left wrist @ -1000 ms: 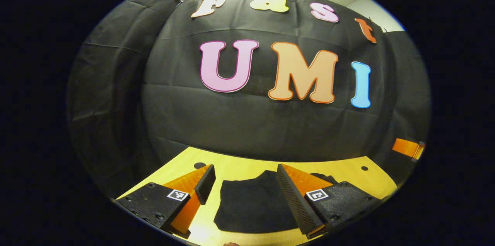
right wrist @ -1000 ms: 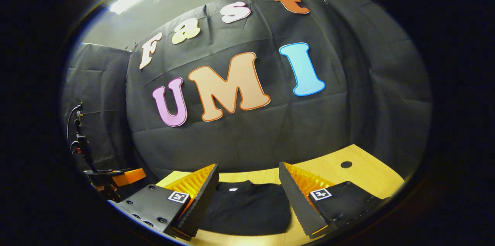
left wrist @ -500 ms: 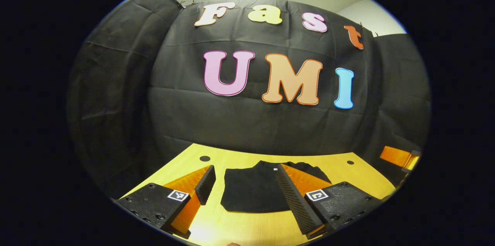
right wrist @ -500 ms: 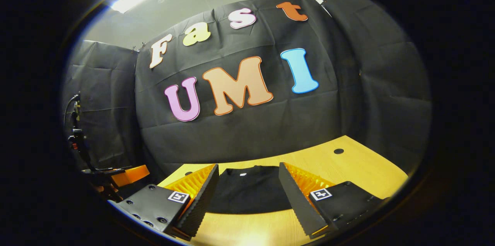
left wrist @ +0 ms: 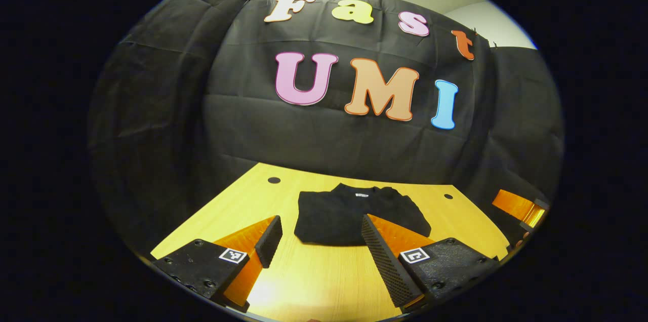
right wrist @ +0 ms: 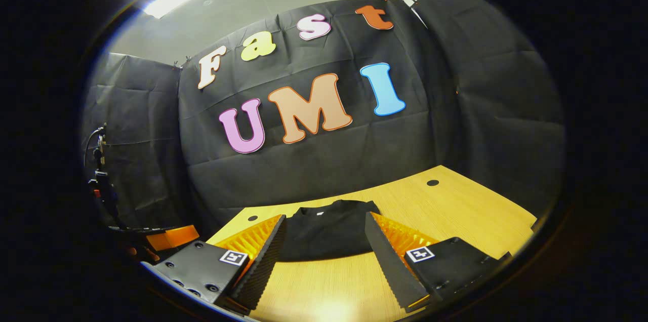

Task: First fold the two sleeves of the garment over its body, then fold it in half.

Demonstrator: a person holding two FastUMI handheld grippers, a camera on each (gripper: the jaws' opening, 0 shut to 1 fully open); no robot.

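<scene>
Step status: the garment lies as a compact dark bundle on the table, collar and neck tag on the far side, away from both tools. No sleeve sticks out past the body, and the near edge reads as one rounded fold line. Judgement: sleeve folds and half-fold appear complete; task is at or near its end.

Left gripper: jaws apart, nothing between them. The bundle sits ahead of the jaws, its near edge just beyond the tips and its right part behind your right finger.

Right gripper: jaws apart, empty. The garment lies ahead and between the two fingers' lines, above the tips, not touched.

Next move, if any: check the fold for squareness. If a layer has slipped, approach the near edge low, w/ jaws kept wide, and pinch all layers together.

Limits of view:
- Black cloth on black: layer count and sleeve position can't be confirmed.
- Fingers cover both near corners of the bundle.
- Far hem vs. collar alignment is hard to judge.
- An orange-and-black object at the edge is too cut off to identify.
</scene>
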